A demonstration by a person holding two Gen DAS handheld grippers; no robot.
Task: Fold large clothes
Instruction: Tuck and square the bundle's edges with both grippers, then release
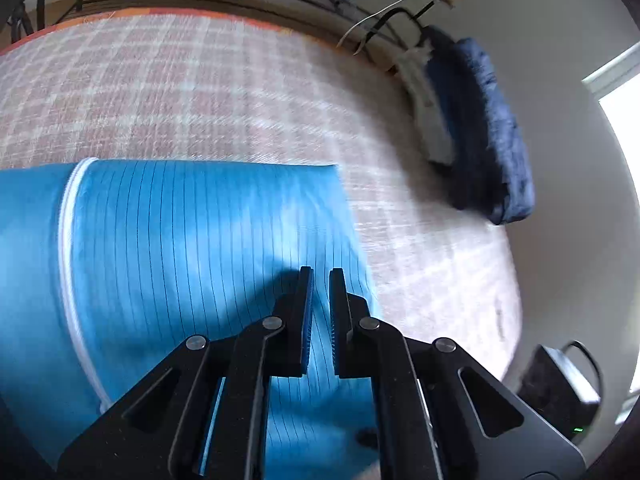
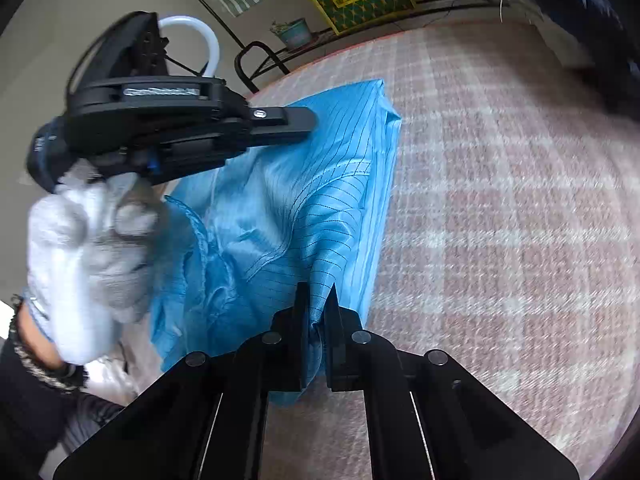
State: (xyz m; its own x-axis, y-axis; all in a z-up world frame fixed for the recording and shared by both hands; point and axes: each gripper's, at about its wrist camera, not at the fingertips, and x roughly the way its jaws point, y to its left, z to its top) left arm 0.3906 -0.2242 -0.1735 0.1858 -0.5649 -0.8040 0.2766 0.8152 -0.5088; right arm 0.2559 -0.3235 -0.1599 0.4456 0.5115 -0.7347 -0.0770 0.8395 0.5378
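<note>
The left gripper [image 1: 321,276] hangs over the blue striped cloth [image 1: 192,240], its jaws almost together and empty. The cloth lies on a checked bed [image 1: 200,88].

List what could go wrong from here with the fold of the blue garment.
1. The right gripper pinches only a small bunch of the blue garment near its edge; a pull may slip it free.
2. The left gripper is shut with no cloth visibly between its fingers, so that side may sag or drag when lifted.
3. The garment is rumpled near the gloved hand; folding now would probably trap creases.
</note>
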